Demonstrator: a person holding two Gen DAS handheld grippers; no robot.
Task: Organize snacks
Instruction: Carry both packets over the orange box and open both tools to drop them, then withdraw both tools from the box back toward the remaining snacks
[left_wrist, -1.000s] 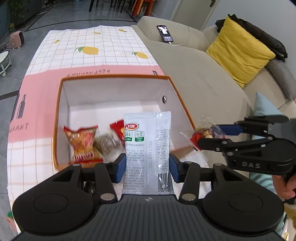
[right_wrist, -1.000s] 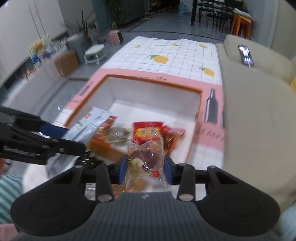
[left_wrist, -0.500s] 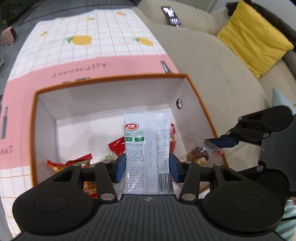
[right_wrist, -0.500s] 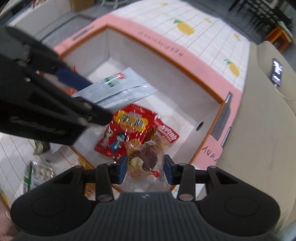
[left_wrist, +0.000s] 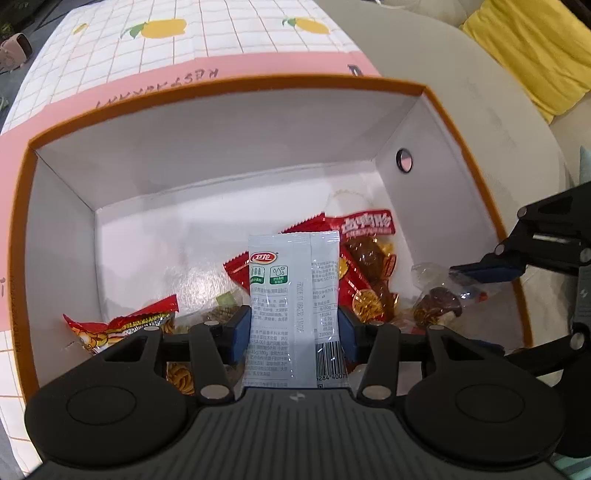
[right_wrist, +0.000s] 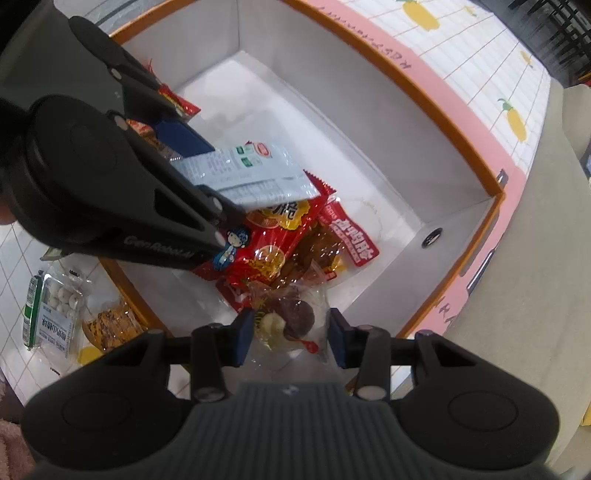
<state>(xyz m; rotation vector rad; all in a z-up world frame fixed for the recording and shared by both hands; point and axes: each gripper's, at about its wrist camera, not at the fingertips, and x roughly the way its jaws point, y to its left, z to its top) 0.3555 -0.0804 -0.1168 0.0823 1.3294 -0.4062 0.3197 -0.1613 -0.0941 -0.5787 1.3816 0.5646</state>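
Deposit step, both grippers over orange-rimmed box (left_wrist: 229, 83): left gripper (left_wrist: 293, 334) clamped on pale-blue sachet (left_wrist: 293, 295), right gripper (right_wrist: 291, 338) clamped on clear mushroom-candy bag (right_wrist: 291, 314). Best lowered near the bare floor before release, clear of red packets (right_wrist: 280, 251). Legible: "GenRobot" on left gripper; sachet barcode digits "284 4007"; remaining print Chinese.

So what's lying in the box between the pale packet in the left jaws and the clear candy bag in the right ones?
Red snack packets lie between them, clearest in the left wrist view.
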